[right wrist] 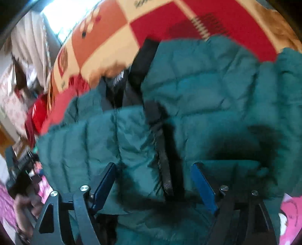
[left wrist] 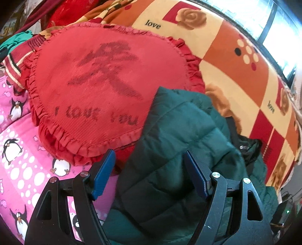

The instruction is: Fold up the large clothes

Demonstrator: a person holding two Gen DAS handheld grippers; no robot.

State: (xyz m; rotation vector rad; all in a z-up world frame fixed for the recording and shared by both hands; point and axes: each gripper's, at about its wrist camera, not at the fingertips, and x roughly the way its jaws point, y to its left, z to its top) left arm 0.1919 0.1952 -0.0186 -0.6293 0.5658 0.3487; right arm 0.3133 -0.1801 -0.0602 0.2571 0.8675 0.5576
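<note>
A dark green quilted jacket lies bunched on the bed, its upper edge resting against a red heart-shaped cushion. My left gripper hovers open just over the jacket's left part, and its blue pads press on nothing. In the right wrist view the jacket fills the frame, with its black zipper strip running down the middle. My right gripper stands open over that strip, with the fabric lying loose between its blue pads.
A pink penguin-print sheet covers the bed at the left. An orange, red and cream checked blanket with roses lies behind the jacket. A bright window is at the far right. A person's hand shows at the lower left.
</note>
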